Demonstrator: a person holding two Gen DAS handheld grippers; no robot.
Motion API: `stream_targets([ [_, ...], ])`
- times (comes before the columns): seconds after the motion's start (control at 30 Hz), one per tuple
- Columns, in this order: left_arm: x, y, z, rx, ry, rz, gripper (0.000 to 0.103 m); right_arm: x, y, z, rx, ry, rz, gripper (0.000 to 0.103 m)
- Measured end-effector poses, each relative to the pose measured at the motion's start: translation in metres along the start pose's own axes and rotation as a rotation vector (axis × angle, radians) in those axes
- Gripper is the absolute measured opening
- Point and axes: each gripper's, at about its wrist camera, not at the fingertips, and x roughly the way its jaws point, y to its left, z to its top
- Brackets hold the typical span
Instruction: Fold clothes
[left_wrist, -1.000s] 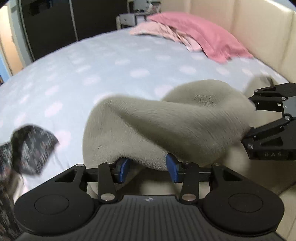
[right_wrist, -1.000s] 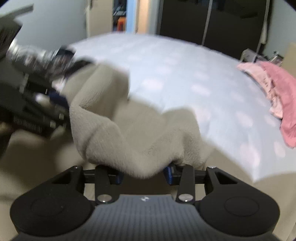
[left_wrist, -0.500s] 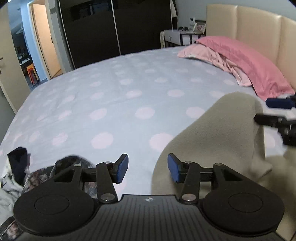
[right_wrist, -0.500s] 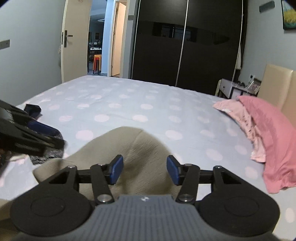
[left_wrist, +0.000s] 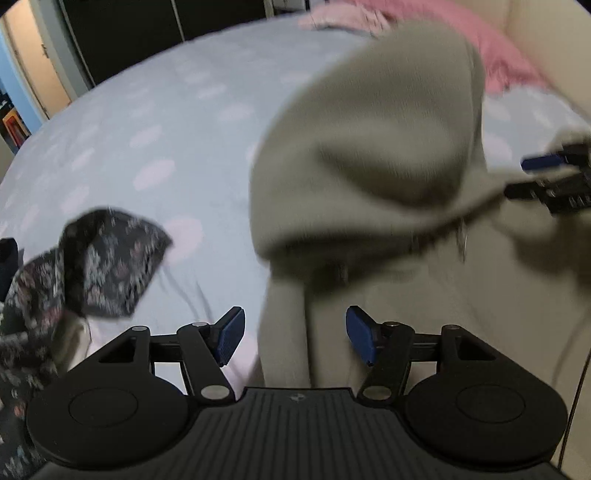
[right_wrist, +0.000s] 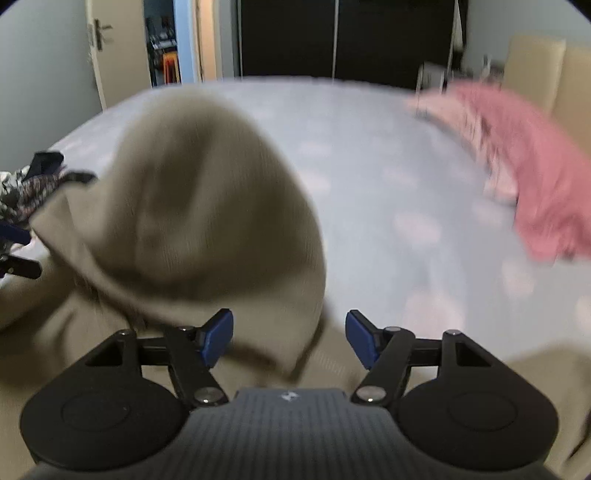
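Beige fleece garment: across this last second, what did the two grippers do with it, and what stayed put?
A second ago both grippers were shut on the beige fleece garment, lifting it. Half a second ago both had let go. Now the left gripper and right gripper are open, nearer the folded-over fleece. The pink pillow and dark floral garment stayed in place.

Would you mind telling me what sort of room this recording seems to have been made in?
Most likely a bedroom in a home. A bed with a polka-dot sheet fills both views, a pink pillow lies by a padded headboard, and dark wardrobe doors stand behind.
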Motion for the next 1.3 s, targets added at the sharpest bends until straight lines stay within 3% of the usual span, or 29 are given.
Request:
stream_targets([
  [0.07,0.007,-0.001,-0.013,0.033,0.041,0.048,0.06,0.017,0.004,-0.009,-0.009,0.024,-0.016,0.074],
  [0.1,0.011,-0.001,-0.019,0.049,0.062,0.072,0.056,0.026,0.006,-0.014,-0.015,0.035,-0.026,0.073],
  [0.13,0.014,-0.001,-0.025,0.065,0.083,0.096,0.049,0.034,0.008,-0.016,-0.012,0.045,-0.031,0.065],
  [0.17,0.015,0.004,-0.026,0.055,0.094,0.092,0.029,0.041,0.008,-0.016,0.0,0.053,-0.028,0.056],
  [0.2,0.013,0.012,-0.025,0.027,0.089,0.065,0.015,0.044,0.009,-0.013,0.011,0.051,-0.029,0.039],
  [0.27,0.007,0.027,-0.016,-0.03,0.062,0.059,0.007,0.048,0.011,-0.004,0.03,0.039,-0.037,0.031],
  [0.37,-0.005,0.044,0.005,-0.058,0.01,0.079,0.006,0.043,0.012,0.023,0.017,-0.028,-0.074,0.023],
  [0.4,-0.007,0.05,0.014,-0.071,0.002,0.083,0.006,0.039,0.012,0.035,0.02,-0.058,-0.091,0.012],
  [0.43,-0.009,0.053,0.022,-0.083,-0.007,0.08,0.006,0.036,0.01,0.046,0.033,-0.081,-0.097,0.012],
  [0.53,-0.009,0.064,0.044,-0.116,-0.016,0.059,0.006,0.028,0.007,0.076,0.072,-0.111,-0.101,0.017],
  [0.6,0.005,0.07,0.049,-0.179,0.056,0.036,0.007,0.022,0.005,0.09,0.07,-0.115,-0.105,0.022],
  [0.63,0.012,0.071,0.047,-0.192,0.081,0.042,0.009,0.019,0.005,0.093,0.044,-0.108,-0.107,0.036],
  [0.67,0.02,0.072,0.045,-0.205,0.105,0.048,0.016,0.017,0.004,0.093,0.011,-0.093,-0.114,0.042],
  [0.7,0.024,0.07,0.04,-0.192,0.104,0.054,0.021,0.014,0.001,0.092,-0.019,-0.069,-0.12,0.049],
  [0.83,0.023,0.067,0.019,-0.153,0.094,0.076,0.03,-0.003,-0.032,0.071,-0.086,-0.004,-0.121,0.055],
  [0.9,0.016,0.067,0.008,-0.14,0.086,0.086,0.046,-0.021,-0.053,0.059,-0.059,-0.002,-0.097,0.061],
  [1.0,0.006,0.067,-0.008,-0.12,0.076,0.1,0.048,-0.047,-0.085,0.043,0.018,-0.009,-0.105,0.073],
  [1.13,-0.009,0.069,-0.022,-0.156,0.082,0.094,0.05,-0.079,-0.115,0.023,0.116,-0.011,-0.166,0.074],
  [1.3,-0.023,0.065,-0.045,-0.157,0.092,0.081,0.053,-0.097,-0.154,-0.007,0.139,0.023,-0.295,0.076],
])
